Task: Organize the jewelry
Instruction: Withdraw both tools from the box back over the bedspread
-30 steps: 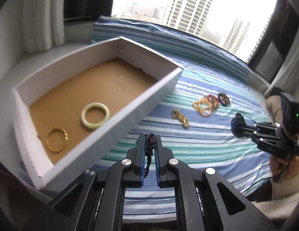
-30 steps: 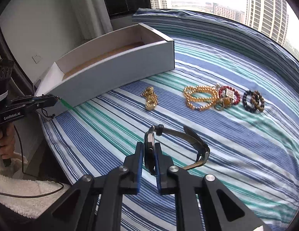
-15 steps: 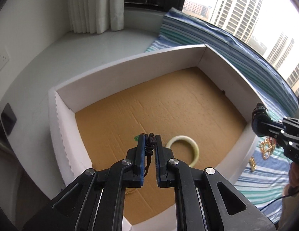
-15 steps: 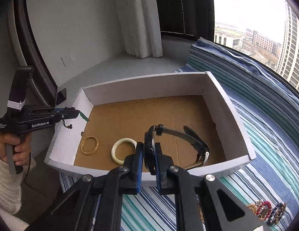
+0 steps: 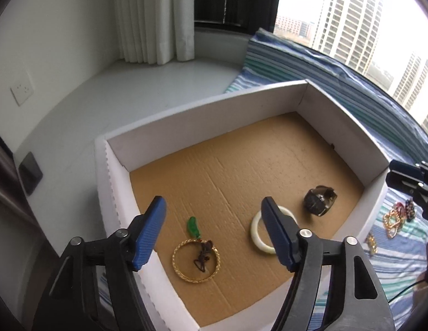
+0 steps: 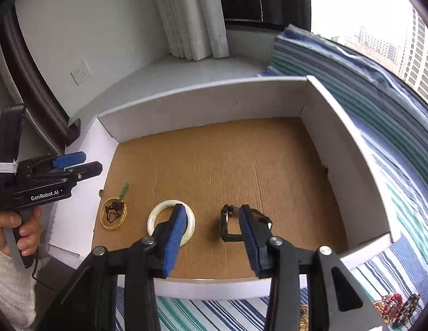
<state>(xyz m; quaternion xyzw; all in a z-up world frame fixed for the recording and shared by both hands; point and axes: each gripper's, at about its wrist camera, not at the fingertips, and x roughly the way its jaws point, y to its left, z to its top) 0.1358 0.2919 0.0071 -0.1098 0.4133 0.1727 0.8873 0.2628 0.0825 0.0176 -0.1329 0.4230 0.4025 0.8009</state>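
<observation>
Both sets of jaws spread wide and empty above the white box (image 5: 349, 127). Left gripper (image 5: 214, 218) hovering over the near-left corner, right gripper (image 6: 211, 229) over the near edge.

Already lying on the cardboard floor: gold bangle (image 5: 196, 260) at 7 o'clock of the box floor, with the dark cord of the green pendant (image 5: 194, 227) heaped inside its ring; white bangle (image 5: 265, 230) at about 6 o'clock; black watch (image 5: 320, 200) toward 4 o'clock, resting on its edge with the strap looped.

Still out on the striped bed cover (image 5: 401, 259), at 3 o'clock beyond the box wall: gold chain bracelet (image 5: 392, 222), beaded bracelets (image 5: 408, 208) and a small gold piece (image 5: 372, 244).

Likely trouble:
- Cord tangling with the gold bangle, since the two overlap.
- Blue pads catching the near wall of the light box on the way out and dragging or tipping it.
- Remaining bracelets lying touching, so a pinch there probably lifting two at once.
- The two grippers working close together, hence some risk of collision.
</observation>
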